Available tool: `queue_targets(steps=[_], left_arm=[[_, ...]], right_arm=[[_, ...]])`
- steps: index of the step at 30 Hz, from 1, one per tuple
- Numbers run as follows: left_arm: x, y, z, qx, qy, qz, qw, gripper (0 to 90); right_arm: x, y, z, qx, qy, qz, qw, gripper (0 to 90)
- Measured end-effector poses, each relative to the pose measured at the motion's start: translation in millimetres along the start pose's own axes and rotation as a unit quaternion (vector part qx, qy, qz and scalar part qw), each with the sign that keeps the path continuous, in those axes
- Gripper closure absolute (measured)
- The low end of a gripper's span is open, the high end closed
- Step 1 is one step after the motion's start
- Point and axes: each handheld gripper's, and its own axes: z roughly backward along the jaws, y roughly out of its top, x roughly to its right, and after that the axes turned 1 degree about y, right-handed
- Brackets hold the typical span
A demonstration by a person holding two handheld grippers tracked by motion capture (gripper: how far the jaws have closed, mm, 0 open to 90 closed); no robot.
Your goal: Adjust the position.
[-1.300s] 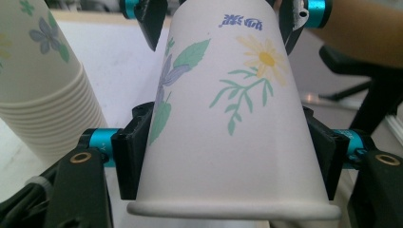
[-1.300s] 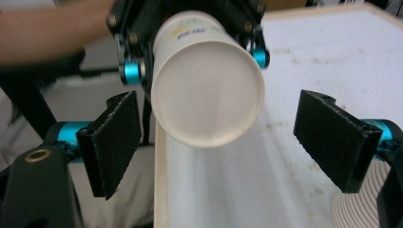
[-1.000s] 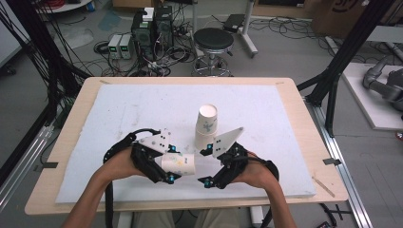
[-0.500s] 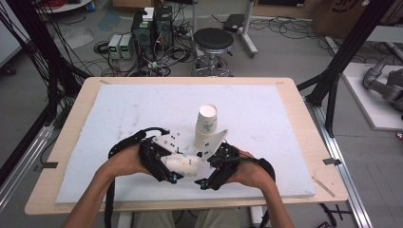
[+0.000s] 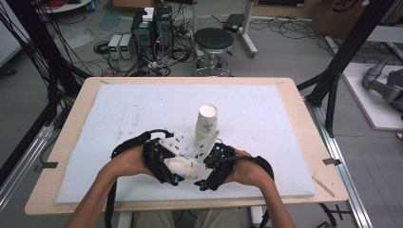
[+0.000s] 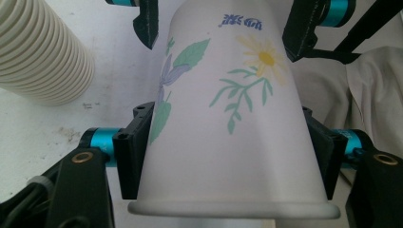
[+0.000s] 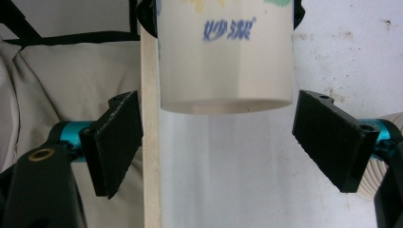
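1. Left gripper (image 5: 178, 167) clamped on a white paper cup with flower print (image 6: 228, 123), jaws pressing both sides near the rim; cup held lying on its side, near the front edge of the white foam mat (image 5: 285, 114), about mid-width.
2. Right gripper (image 5: 205, 171) jaws apart, flanking the cup's base end (image 7: 225, 57) without touching; pads (image 7: 116, 142) sit clear of the cup wall.
3. Tall stack of white paper cups (image 5: 206, 127) stands upright just behind both grippers, mat centre.
4. Mat lies on a light wooden table (image 5: 304, 142).
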Motion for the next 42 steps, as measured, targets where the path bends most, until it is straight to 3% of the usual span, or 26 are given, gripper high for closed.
queue_targets(steps=[10,14,18,25,27,30,36,40,42], left_arm=[[-0.8,0.6,-3.6,-0.004,-0.004,0.001,1.0,32.0],[0.8,1.1,-5.7,0.002,-0.008,0.002,1.0,31.9],[-1.0,0.0,-5.2,-0.002,-0.005,-0.002,1.0,31.9],[-2.7,-4.8,-5.8,0.025,-0.014,0.0,0.9996,25.4],[-4.2,-6.2,-3.9,0.054,-0.018,0.009,0.9983,12.4],[-3.8,-8.9,-0.1,0.087,-0.021,0.012,0.9959,11.5],[-4.8,-13.9,5.9,0.107,-0.008,0.011,0.9942,11.5],[-3.7,-23.4,14.7,0.152,0.003,0.013,0.9883,11.5],[-2.0,-30.4,19.2,0.187,0.015,0.012,0.9821,11.5]], right_arm=[[0.0,5.5,-1.4,-0.012,0.005,0.007,0.9999,24.4],[0.3,6.5,-2.3,-0.013,0.007,0.011,0.9998,35.7],[0.4,6.9,-3.4,-0.016,0.001,0.01,0.9998,37.6],[1.1,7.0,-4.6,-0.016,0.005,0.008,0.9998,37.6],[1.8,6.7,-5.2,-0.018,0.001,0.007,0.9998,37.6],[2.9,4.9,-6.8,-0.019,0.002,0.003,0.9998,37.6],[3.9,1.5,-8.7,-0.014,0.003,-0.002,0.9999,37.5],[3.7,-4.0,-8.2,0.002,0.007,-0.007,1.0,37.6],[4.5,-9.8,-7.0,0.02,0.009,-0.008,0.9997,37.5]])
